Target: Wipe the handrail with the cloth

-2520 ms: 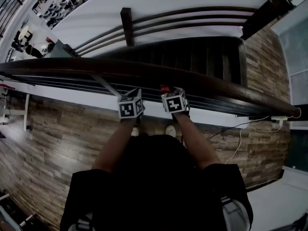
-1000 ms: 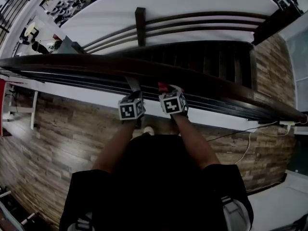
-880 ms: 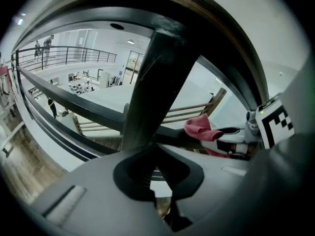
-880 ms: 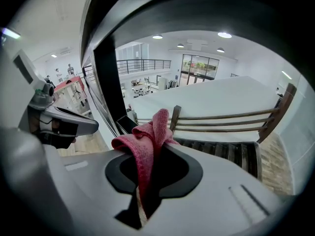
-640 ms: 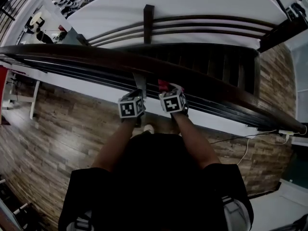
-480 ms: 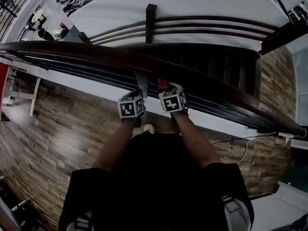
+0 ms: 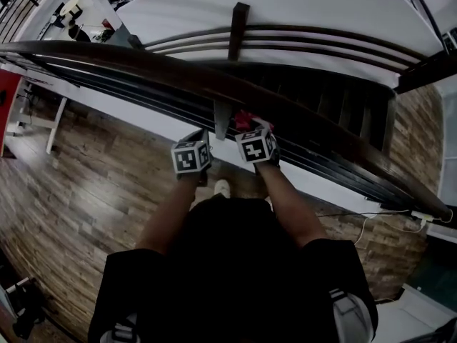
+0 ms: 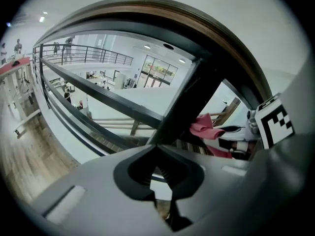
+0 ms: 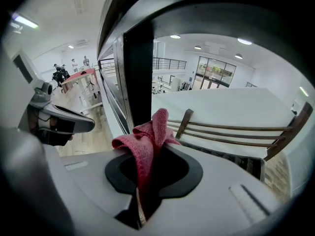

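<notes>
The dark wooden handrail [image 7: 143, 66] runs from upper left to lower right in the head view. My right gripper [image 7: 250, 126] is shut on a red cloth [image 7: 244, 119], held at the rail's near underside beside a dark baluster post [image 7: 221, 116]. In the right gripper view the cloth [image 9: 147, 136] bunches out of the shut jaws [image 9: 142, 205], with the post [image 9: 138, 77] just behind and the rail [image 9: 147, 4] overhead. My left gripper [image 7: 200, 138] sits left of the post, shut and empty [image 8: 160, 193]. Whether the cloth touches the rail is not visible.
Thin dark rails [image 7: 107, 91] run below the handrail. Beyond it a staircase [image 7: 328, 106] drops away, with a second wooden railing [image 7: 235, 27] on the far side. Wood-plank floor [image 7: 86, 191] lies under me. A white cable [image 7: 371, 216] trails at right.
Both grippers have shifted left along the handrail. The baluster post, earlier left of the left gripper, now stands between the two grippers. The cloth stays gripped.
</notes>
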